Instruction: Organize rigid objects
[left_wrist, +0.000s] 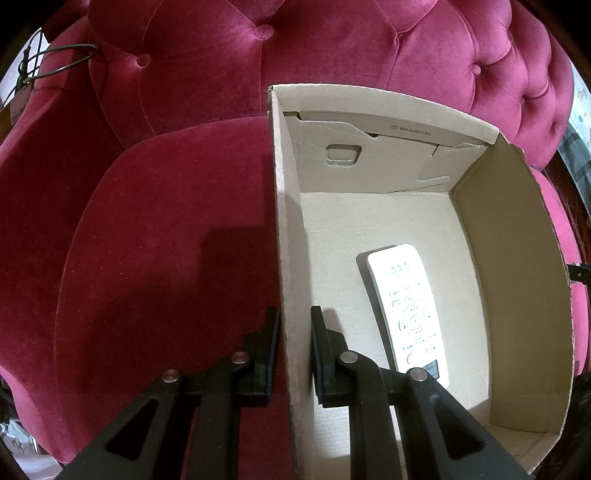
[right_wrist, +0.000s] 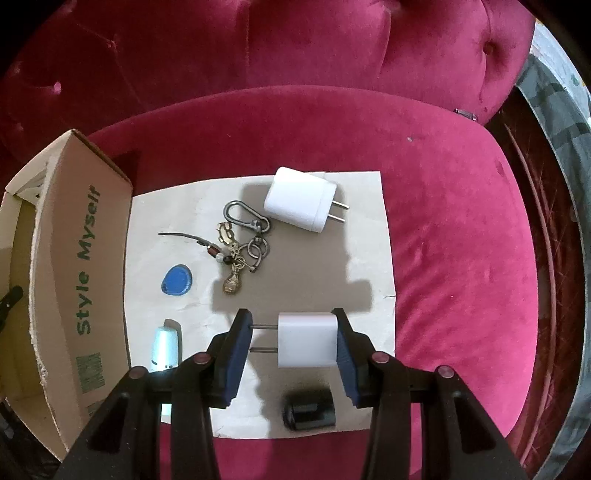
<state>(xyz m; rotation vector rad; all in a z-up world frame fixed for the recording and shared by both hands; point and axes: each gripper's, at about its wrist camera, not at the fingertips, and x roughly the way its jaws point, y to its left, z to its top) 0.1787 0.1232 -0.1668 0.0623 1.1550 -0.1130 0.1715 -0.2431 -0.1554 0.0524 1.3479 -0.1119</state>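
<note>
All of this sits on a tufted pink velvet sofa (right_wrist: 443, 240), with a sheet of pale paper (right_wrist: 373, 229) spread over the seat cushion. The right tongs (right_wrist: 293, 341) are closed on a white charger plug (right_wrist: 308, 339), gripping it end to end: the prongs point at the left finger and the flat back presses the right one, and it looks lifted a bit above the paper judging by the shadow. Just below it on the paper lies a small black block (right_wrist: 308, 410), and off to the left a white tube-like thing (right_wrist: 164, 347), partly hidden by the tongs. Further out are a blue oval tag (right_wrist: 176, 282), a bunch of keys (right_wrist: 236, 243) on a carabiner, and a second white charger plug (right_wrist: 299, 199) lying flat with prongs pointing right. A cardboard box (right_wrist: 74, 258) with green "Style Myself" lettering stands at the paper's left edge. The left tongs (left_wrist: 293, 354) straddle the box's side wall (left_wrist: 286, 258), one finger outside and one inside, with a narrow gap either side, so partly spread and not clamping anything. Inside the box a white remote control (left_wrist: 406, 306) lies face up on the bottom.
</note>
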